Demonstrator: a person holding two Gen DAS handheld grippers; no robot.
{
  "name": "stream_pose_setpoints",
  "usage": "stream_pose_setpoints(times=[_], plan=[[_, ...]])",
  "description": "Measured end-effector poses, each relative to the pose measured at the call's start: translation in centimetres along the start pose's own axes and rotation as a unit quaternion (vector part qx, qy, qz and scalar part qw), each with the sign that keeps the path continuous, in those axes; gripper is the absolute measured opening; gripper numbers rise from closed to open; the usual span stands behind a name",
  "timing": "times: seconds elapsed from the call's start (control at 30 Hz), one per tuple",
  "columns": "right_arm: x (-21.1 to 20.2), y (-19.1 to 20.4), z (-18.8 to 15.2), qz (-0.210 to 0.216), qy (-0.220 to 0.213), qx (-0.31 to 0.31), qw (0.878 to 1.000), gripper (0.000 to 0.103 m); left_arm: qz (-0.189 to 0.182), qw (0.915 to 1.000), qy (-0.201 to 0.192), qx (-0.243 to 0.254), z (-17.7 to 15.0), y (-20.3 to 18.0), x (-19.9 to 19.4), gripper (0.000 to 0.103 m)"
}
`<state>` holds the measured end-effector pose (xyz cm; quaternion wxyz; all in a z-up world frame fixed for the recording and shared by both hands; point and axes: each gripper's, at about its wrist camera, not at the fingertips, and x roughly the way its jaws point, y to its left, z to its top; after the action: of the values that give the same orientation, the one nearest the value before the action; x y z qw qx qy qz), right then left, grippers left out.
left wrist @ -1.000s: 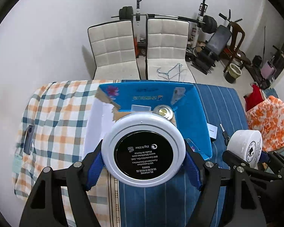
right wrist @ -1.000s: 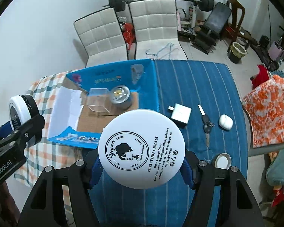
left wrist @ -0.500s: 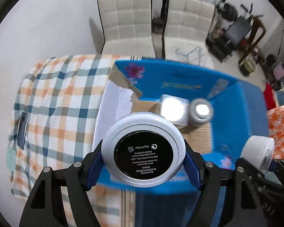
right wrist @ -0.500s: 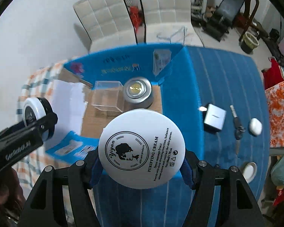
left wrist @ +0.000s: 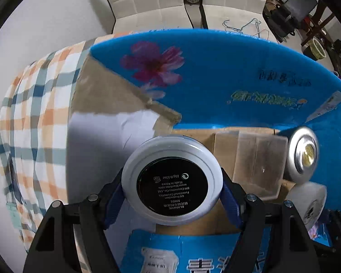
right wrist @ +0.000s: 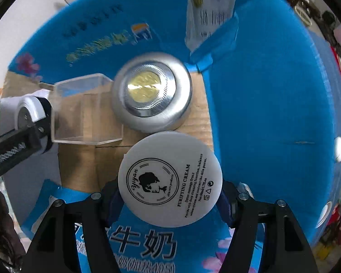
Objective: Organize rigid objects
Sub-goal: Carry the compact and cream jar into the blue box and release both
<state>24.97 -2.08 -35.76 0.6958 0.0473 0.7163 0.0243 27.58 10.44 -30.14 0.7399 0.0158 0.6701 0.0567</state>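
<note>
Over the open blue cardboard box [left wrist: 227, 72] with its flower print and brown bare floor, both tools hang with a jar each. The left tool [left wrist: 172, 193] is closed around a round white cosmetic jar with a black label on its base [left wrist: 172, 183], blue pads pressing its two sides, above the box's left part where a torn white flap [left wrist: 116, 132] lies. The right tool [right wrist: 170, 195] is likewise clamped on a round white cream jar printed with a black portrait logo [right wrist: 170, 179], held over the box's near right part, just in front of a round silver tin with a gold centre [right wrist: 151, 96]. That tin rests on the box floor, beside a clear plastic cube-shaped case [right wrist: 86, 111]; whether they touch is unclear. A checked orange-and-blue cloth [left wrist: 31, 122] covers the surface left of the box.
</note>
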Motion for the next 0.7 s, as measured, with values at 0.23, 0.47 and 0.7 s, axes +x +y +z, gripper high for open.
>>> stream_pose_setpoints(times=[0.23,0.47,0.7], plan=[[2.5,-1.0,1.2,0.010,0.035,0.022,0.999,0.070,-0.030,0.9995,0.007,-0.003,2.0,-0.5,0.1,0.073],[3.1,-1.3,2.3,0.005,0.041,0.031,0.999,0.071,-0.050,0.9985,0.019,-0.008,2.9,-0.4,0.5,0.074],[3.8,-0.7,3.4,0.004,0.048,0.029,0.998,0.074,-0.055,0.9977,0.038,-0.009,3.1,-0.4,0.5,0.074]])
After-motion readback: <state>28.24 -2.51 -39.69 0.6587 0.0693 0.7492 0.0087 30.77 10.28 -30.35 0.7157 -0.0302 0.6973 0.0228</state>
